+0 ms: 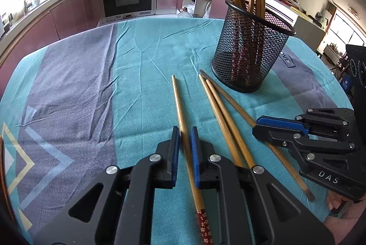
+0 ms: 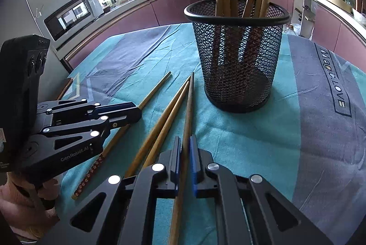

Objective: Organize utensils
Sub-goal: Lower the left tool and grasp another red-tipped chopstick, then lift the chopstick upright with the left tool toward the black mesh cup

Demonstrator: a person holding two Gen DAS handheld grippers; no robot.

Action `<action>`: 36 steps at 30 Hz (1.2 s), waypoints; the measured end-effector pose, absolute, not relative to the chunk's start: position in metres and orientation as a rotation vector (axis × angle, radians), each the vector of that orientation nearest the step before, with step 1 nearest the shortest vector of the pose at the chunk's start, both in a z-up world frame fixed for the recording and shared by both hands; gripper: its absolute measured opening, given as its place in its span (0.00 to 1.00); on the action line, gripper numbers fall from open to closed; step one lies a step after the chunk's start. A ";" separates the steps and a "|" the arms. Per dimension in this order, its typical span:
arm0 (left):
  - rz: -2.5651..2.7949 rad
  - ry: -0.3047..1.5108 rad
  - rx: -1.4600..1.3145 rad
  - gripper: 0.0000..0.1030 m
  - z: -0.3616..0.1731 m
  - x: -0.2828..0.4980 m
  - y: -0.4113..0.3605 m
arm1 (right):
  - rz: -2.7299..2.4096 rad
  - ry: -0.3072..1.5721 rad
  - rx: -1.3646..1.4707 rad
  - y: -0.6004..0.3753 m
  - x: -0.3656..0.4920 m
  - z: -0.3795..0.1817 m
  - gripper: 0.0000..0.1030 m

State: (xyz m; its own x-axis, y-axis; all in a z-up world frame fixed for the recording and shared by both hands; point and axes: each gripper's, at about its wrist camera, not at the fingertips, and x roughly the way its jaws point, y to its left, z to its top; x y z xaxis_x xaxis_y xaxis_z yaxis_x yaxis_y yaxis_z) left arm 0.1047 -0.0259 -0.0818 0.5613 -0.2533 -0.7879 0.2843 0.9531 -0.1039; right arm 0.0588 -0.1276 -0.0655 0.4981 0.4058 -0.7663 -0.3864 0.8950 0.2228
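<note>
While chopsticks lie loose | left tongs [image 1: 185, 137] grip one | right tongs [image 2: 185, 146] grip another

— What lettering can we read here?

— On the black body of the right gripper [image 1: 259, 128], seen from the left wrist camera, we read "DAS" in pale raised letters.

— And on the other one?

— On the side plate of the black left gripper [image 2: 137, 111], in the right wrist view, we read "GenRobot.AI".

— Anything on the teal and grey towel-like tablecloth [image 2: 251, 135]?

— Yes: inside a dark outlined box on its grey stripe we read "Magic LOVE". From the left wrist we catch only the letters "OVE".
</note>
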 end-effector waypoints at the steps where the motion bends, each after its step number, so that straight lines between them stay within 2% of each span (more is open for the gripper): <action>1: -0.316 0.922 0.036 0.10 -0.082 0.106 -0.027 | 0.474 0.935 0.020 -0.128 0.060 -0.066 0.06; 8: -0.309 0.921 0.032 0.10 -0.082 0.110 -0.029 | 0.458 0.928 0.001 -0.122 0.064 -0.067 0.09; 19: -0.303 0.918 0.001 0.08 -0.083 0.110 -0.028 | 0.467 0.923 0.047 -0.131 0.065 -0.066 0.05; 36: -0.352 0.877 -0.050 0.07 -0.062 0.095 -0.020 | 0.566 0.856 0.139 -0.146 0.050 -0.044 0.05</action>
